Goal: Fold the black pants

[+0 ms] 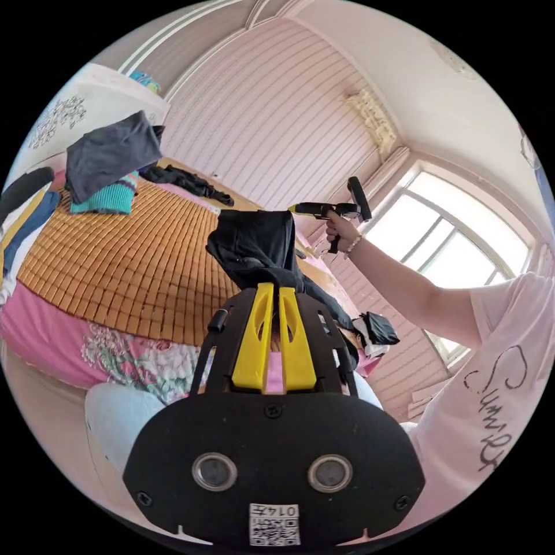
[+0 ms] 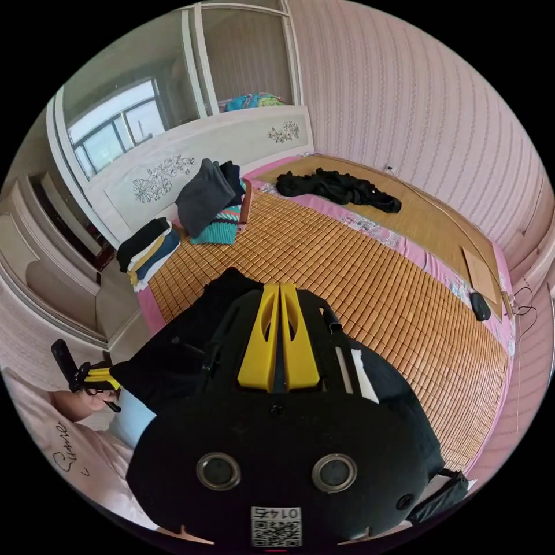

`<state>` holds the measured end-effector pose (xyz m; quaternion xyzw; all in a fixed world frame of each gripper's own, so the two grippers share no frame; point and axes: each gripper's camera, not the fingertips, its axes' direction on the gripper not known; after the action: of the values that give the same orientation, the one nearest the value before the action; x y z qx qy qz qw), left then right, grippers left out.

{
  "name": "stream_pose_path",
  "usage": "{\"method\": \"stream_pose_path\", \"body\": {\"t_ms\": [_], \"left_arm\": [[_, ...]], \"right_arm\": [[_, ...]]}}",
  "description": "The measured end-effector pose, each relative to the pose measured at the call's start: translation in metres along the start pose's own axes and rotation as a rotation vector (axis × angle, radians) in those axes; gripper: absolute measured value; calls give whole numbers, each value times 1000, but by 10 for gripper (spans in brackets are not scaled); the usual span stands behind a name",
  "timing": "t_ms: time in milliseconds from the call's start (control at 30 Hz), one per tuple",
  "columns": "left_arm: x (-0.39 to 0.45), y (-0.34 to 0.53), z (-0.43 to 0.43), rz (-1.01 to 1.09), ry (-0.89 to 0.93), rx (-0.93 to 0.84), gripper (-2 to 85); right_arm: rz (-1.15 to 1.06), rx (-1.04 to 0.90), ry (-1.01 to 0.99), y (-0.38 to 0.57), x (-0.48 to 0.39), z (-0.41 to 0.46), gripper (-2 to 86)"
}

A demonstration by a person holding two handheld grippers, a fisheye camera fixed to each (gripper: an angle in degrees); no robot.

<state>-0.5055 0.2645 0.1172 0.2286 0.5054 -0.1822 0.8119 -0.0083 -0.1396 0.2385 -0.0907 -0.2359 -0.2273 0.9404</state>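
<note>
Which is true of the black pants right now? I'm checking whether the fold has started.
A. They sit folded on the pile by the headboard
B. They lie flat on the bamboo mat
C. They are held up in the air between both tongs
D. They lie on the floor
C: the black pants hang above the bed, pinched at one end by the left tongs and at the other by the right tongs.

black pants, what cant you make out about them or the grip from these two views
- Black pants, left gripper view: the lower legs run behind the left gripper and its mount, so their full shape is hidden.
- Black pants, right gripper view: the right gripper and its housing cover most of the cloth, hiding the grip point.
- Dark pile across the bamboo mat, right gripper view: too small to identify.
</note>
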Motion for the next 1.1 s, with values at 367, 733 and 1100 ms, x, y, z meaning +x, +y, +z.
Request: {"method": "stream_pose_path", "body": {"t_ms": [367,733,1100], "left_arm": [[-99,-15,-27,-84,-142,-38,-10],[-131,-10,-17,-155,-148,-67,-10],[-209,-56,-6,-135,-278,13,-10]], "right_arm": [[-111,-125,-192,-77,-34,92,-5],[-428,-298,81,-105,-183,290,0],[-445,-310,120,-198,-175,373,-6]]}}
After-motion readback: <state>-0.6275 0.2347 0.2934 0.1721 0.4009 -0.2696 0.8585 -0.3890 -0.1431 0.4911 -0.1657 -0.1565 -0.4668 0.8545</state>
